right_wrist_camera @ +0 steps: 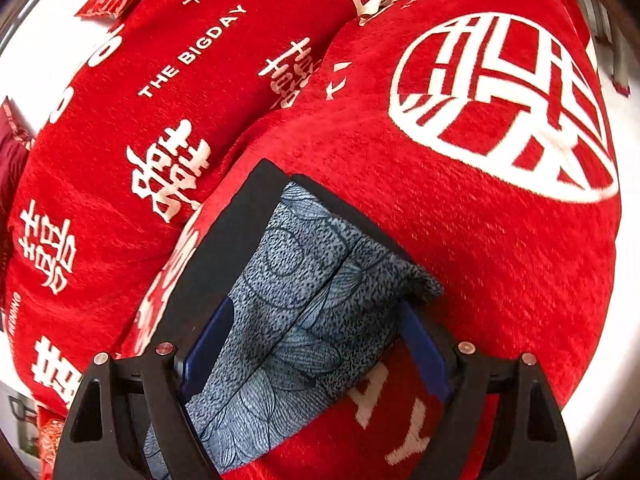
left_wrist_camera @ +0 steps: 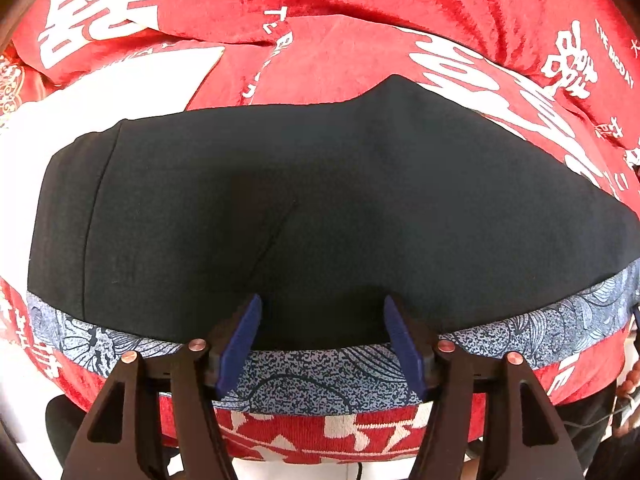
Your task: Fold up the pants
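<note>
Red blanket [right_wrist_camera: 500, 260] with white characters fills both views (rumpled at top); white surface [right_wrist_camera: 32, 60] at upper left; bright light.

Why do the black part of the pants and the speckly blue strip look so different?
The black part is plain and dark, but the blue strip has a speckled flower pattern. The black part is a wide panel; the blue strip is a narrow band along its edge. Both belong to the same pants, lying on the red blanket.
</note>
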Tool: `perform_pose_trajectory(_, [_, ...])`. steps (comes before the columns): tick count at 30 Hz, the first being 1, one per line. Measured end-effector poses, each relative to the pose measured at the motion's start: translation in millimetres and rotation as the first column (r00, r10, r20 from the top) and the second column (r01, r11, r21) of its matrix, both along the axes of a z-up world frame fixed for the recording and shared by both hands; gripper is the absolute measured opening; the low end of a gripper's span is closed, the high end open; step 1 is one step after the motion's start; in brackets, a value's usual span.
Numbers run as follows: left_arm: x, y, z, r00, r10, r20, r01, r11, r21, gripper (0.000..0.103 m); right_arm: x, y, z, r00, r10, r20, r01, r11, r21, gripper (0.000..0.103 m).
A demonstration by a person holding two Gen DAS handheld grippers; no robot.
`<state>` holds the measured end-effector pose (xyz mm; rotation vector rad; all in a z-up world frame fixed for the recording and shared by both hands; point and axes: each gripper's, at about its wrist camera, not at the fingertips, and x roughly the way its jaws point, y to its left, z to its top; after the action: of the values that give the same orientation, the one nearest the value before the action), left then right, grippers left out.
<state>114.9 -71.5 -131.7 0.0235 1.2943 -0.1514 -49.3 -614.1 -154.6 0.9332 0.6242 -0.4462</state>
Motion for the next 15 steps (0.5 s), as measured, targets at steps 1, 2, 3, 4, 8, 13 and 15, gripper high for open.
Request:
perform_pose_trajectory(1, [0,1,0,1.000,0.002,-0.002,-0.002,1.000,-0.004,0.065,0,-3,2,1.000,-0.002,0.010,0.002,1.000,0.001,0.087])
perform_pose_trajectory(2, [1,1,0,1.000,0.003,-0.002,-0.003,1.000,-0.005,0.065,-6,-4,7,1.000,-0.001,0.020,0.001,1.000,0.000,0.087])
perform_pose_trajectory(3, [1,1,0,1.000,0.006,-0.002,-0.006,1.000,-0.004,0.065,-13,-5,10,1.000,-0.003,0.013,0.003,1.000,-0.004,0.087])
perform_pose_trajectory(4, [1,1,0,1.000,0.008,0.000,-0.008,1.000,-0.001,0.065,-19,-6,14,1.000,-0.015,-0.006,0.014,1.000,-0.014,0.087])
perform_pose_trajectory(8, [2,-4,0,1.000,0.007,0.005,-0.007,1.000,0.020,0.066,-46,-8,29,0.995,-0.101,0.002,0.101,0.992,-0.077,0.087])
perform_pose_trajectory(13, [5,1,0,1.000,0.021,0.003,-0.021,1.000,0.000,0.071,-23,-16,24,1.000,-0.019,0.013,0.020,0.997,-0.070,0.087])
perform_pose_trajectory(15, [5,3,0,1.000,0.019,0.000,-0.019,1.000,-0.002,0.072,-4,-17,13,1.000,0.017,-0.016,-0.018,0.999,-0.052,0.087])
